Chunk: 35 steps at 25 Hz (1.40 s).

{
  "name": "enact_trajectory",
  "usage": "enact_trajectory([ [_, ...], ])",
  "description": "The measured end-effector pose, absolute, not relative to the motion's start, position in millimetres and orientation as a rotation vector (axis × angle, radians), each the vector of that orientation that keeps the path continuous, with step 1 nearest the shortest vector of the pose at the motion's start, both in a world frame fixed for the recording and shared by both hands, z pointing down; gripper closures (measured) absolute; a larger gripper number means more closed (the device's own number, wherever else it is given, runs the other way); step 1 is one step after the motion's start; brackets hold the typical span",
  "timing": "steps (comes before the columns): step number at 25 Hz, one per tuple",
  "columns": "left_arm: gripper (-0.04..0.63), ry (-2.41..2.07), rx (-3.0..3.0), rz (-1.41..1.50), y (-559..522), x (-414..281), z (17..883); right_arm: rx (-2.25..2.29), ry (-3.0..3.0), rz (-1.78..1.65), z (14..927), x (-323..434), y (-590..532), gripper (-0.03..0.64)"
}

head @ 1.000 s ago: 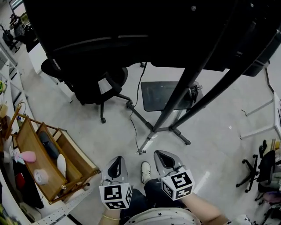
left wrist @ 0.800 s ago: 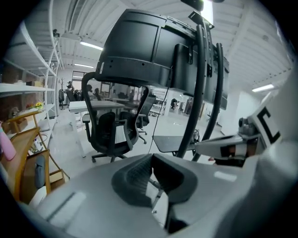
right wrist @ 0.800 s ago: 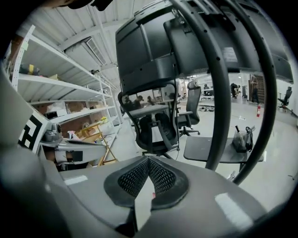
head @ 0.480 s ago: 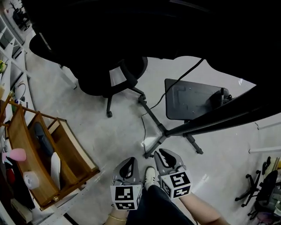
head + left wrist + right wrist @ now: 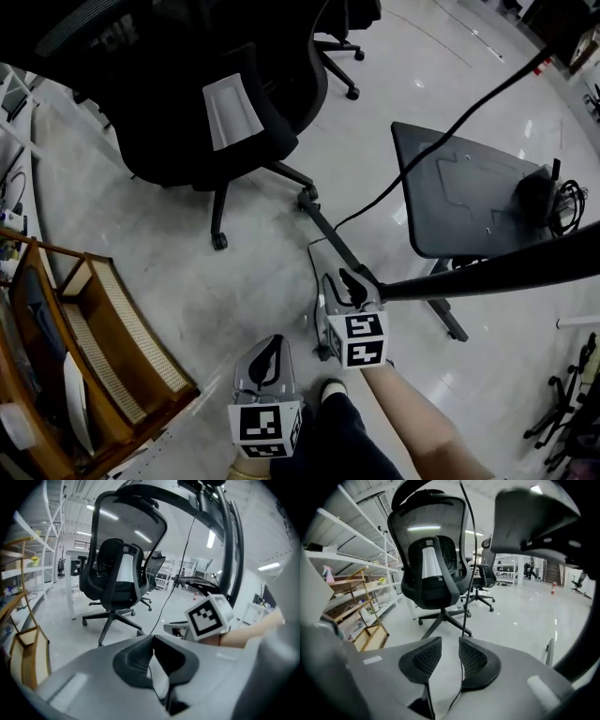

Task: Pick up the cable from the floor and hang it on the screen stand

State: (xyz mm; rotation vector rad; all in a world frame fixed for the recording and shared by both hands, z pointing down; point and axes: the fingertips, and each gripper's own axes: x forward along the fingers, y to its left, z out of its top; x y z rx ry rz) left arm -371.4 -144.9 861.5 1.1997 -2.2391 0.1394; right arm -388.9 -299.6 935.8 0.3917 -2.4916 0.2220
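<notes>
Cable (image 5: 469, 117) is cut off top right; right gripper (image 5: 352, 278) jaws, just opening, grip nothing; left gripper (image 5: 267, 351) clenched, empty.

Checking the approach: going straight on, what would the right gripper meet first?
Probably the black cable rising from the floor just ahead of the right gripper; its jaws have just been opening, nothing between them. Depth is unclear.
</notes>
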Motion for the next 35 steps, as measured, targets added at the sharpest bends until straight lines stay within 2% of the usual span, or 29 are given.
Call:
enact_trajectory([
  [10, 0.588, -2.28, 1.22, 0.155, -175, -421, 954, 0.413, -2.461, 0.201, 1062, -470, -347, 0.497],
  [11, 0.588, -2.282, 1.219, 0.151, -176, -423, 959, 0.429, -2.455, 0.189, 1067, -473, -351, 0.512],
  [13, 0.588, -2.278, 1.217, 0.15, -177, -424, 964, 0.44, -2.452, 0.176, 1071, -474, -353, 0.597],
  [15, 0.588, -2.264, 1.217, 0.164, -177, -420, 966, 0.406, -2.468, 0.176, 1065, -472, -347, 0.601],
  [22, 0.588, -2.214, 1.239, 0.18, -177, -390, 917, 0.173, -2.566, 0.266, 987, -450, -284, 0.603],
  [29, 0.588, -2.215, 1.166, 0.167, -131, -376, 822, -0.009, -2.651, 0.373, 836, -449, -207, 0.604],
  [35, 0.588, -2.241, 1.096, 0.138, -90, -389, 728, -0.028, -2.661, 0.302, 724, -440, -180, 0.604],
])
